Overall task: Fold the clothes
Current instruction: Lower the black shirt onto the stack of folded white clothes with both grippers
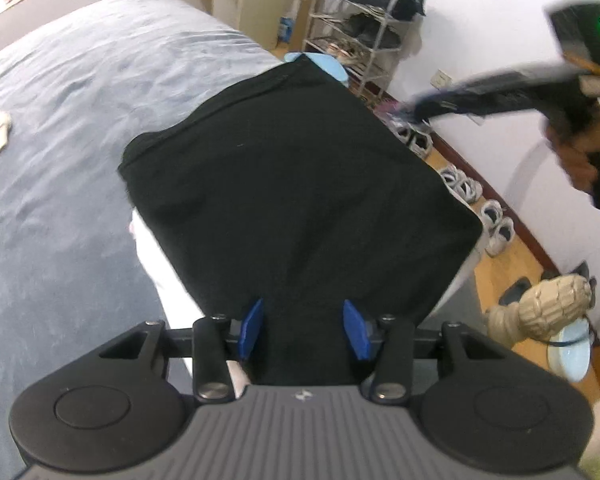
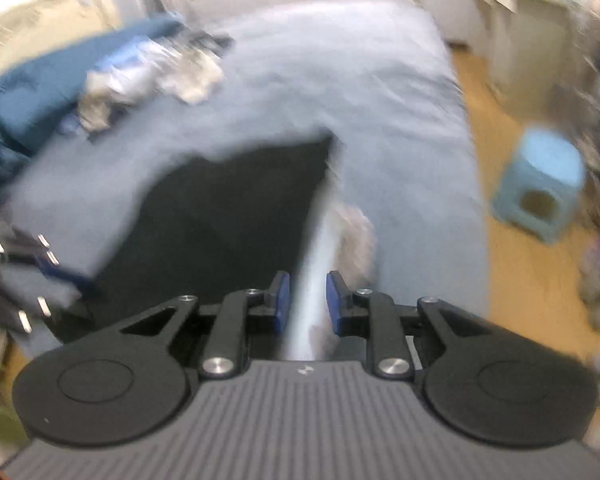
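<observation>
Black garment [image 1: 292,184] lies folded on the bed's [image 1: 80,120] near edge, stretching away from the left hand-held gripper [image 1: 304,328], whose opening jaws straddle its near hem. Right hand-held gripper [image 2: 308,304], narrowly parted and empty, hangs to the garment's right, farther off.

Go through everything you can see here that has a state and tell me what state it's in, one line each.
Black garment: folded, lying flat at the bed's edge.
Left gripper: jaws apart, black cloth between them.
Right gripper: lifted off the garment, jaws slightly apart, nothing gripped.
Bed: covered in a wrinkled grey-blue sheet.
Clothes pile: unfolded, heaped on the bed.
Blue stool: upright on the floor.
</observation>
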### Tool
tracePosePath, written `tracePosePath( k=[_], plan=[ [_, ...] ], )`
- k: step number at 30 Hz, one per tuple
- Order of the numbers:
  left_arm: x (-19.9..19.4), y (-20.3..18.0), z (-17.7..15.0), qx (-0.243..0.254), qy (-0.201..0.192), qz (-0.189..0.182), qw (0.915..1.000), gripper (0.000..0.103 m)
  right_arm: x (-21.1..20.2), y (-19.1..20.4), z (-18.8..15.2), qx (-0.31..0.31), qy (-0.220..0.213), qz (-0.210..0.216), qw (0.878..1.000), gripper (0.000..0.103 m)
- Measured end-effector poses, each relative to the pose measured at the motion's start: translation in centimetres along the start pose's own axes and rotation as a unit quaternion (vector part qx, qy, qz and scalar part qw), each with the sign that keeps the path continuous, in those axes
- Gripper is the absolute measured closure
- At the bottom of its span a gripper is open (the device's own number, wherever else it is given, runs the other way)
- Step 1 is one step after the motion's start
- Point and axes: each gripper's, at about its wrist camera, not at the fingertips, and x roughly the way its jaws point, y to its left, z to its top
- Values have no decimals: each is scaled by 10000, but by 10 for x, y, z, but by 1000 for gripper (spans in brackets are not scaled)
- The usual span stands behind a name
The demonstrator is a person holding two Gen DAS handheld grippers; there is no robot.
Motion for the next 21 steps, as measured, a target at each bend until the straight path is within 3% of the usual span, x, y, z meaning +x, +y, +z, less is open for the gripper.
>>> tracePosePath(
  k=[2,5,8,10,13,17,21],
  plan=[
    [8,-7,-6,84,144,92,9998,56,17,17,-2,-136,124,253,9995,83],
    [7,-11,-17,121,286,179,9994,55,25,32,-41,-157,778,208,9966,83],
    [-9,-8,-27,51,338,206,9992,55,-1,41,-73,8,1254,208,9919,83],
    [-24,-4,-27,2,264,229,9994,54,-20,46,-74,25,1332,161,9909,83],
    [-34,9,-6,-265,-172,253,9992,51,-34,45,-45,-125,851,37,9963,83],
    [9,32,39,-873,-435,239,9949,49,-8,31,5,-16,175,9,9998,82],
    [53,73,47,-1597,-137,479,9859,49,31,11,11,126,423,-152,9989,83]
  ],
)
